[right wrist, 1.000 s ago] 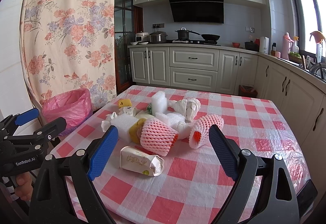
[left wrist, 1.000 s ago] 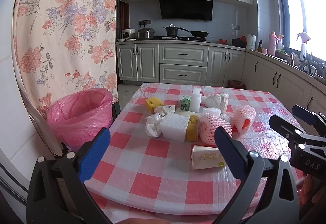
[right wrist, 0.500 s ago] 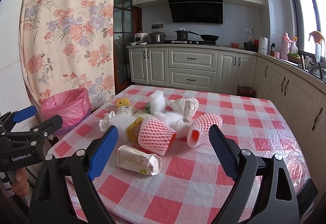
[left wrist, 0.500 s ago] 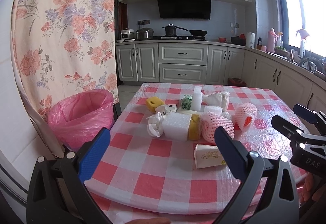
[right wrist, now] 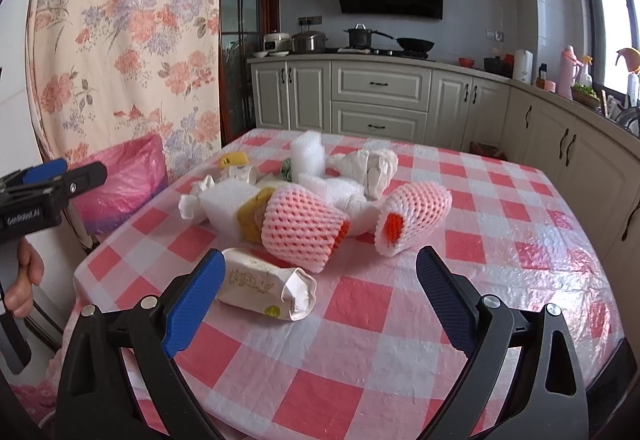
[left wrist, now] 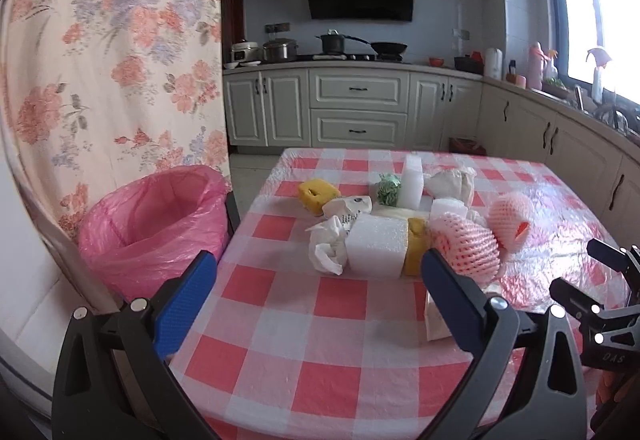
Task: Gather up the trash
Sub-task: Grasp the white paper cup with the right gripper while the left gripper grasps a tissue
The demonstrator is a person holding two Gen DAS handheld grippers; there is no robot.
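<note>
While both grippers have dropped nearer the trash pile [right wrist: 304, 200], their jaws gape empty, right just widened.

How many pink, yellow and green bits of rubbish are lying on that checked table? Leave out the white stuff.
pink foam nets: 2
yellow sponges: 2
green wad: 1
Total: 5
</note>
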